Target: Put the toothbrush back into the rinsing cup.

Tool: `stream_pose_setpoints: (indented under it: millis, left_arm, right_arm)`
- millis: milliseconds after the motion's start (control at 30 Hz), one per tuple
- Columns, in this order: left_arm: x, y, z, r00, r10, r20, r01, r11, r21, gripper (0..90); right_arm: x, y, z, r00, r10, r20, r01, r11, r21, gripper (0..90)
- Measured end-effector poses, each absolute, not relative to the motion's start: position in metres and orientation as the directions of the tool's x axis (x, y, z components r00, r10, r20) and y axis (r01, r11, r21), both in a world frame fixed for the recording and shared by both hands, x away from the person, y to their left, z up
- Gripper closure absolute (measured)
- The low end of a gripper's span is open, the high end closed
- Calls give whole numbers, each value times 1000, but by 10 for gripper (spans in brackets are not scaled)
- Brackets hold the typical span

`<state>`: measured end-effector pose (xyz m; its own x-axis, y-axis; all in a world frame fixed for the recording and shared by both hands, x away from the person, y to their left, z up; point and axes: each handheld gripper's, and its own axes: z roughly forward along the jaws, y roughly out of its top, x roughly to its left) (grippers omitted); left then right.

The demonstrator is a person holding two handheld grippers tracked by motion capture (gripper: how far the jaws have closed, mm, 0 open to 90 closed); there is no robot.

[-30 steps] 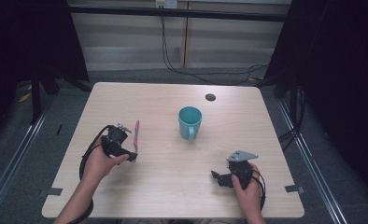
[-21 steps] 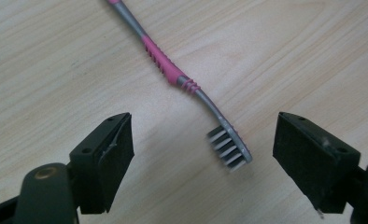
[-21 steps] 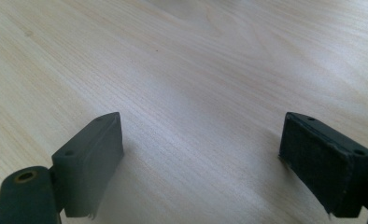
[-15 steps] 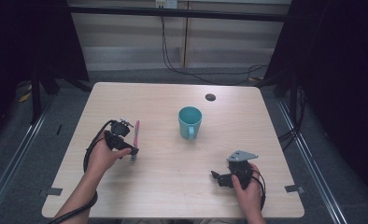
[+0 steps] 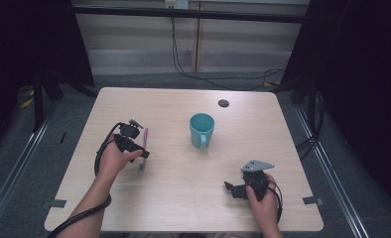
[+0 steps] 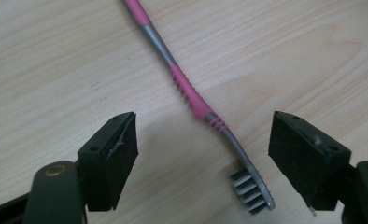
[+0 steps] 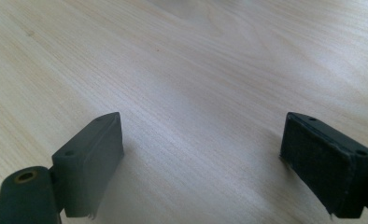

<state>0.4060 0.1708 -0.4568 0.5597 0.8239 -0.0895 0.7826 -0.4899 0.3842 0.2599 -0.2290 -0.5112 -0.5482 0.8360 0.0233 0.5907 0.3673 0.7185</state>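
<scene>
Left hand (image 5: 115, 157) sat at the left side of the table, forearm coming in from the near edge, with the left gripper (image 6: 203, 154) angled down low over the tabletop, jaws wide apart but just closing a bit. Right hand (image 5: 261, 198) rested near the near-right corner, right gripper (image 7: 201, 158) gaping wide, pointing left.

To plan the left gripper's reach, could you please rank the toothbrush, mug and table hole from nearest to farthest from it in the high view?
1. Toothbrush: right beside the left gripper.
2. Mug: mid-table, to its right.
3. Table hole: far edge, beyond the mug.
</scene>
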Motion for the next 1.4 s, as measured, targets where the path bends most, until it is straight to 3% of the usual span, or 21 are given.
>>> stream_pose_setpoints:
  millis: [733,1033,1133,1267,1400]
  left_arm:
    - [423,165,-464,439,881,-176,872,-371,319,438]
    - [425,161,-470,351,918,-185,917,-297,267,582]
    - [425,158,-470,355,921,-163,917,-309,254,637]
    - [424,153,-470,368,919,-143,913,-329,241,783]
    - [423,149,-469,401,909,-115,900,-368,232,801]
  right_arm:
    - [260,-229,-511,-548,836,24,591,367,718,128]
    - [260,-229,-511,-548,836,24,591,367,718,128]
    - [260,-229,-511,-548,836,24,591,367,718,128]
    - [260,-229,-511,-548,836,24,591,367,718,128]
    - [260,-229,-511,-548,836,24,591,367,718,128]
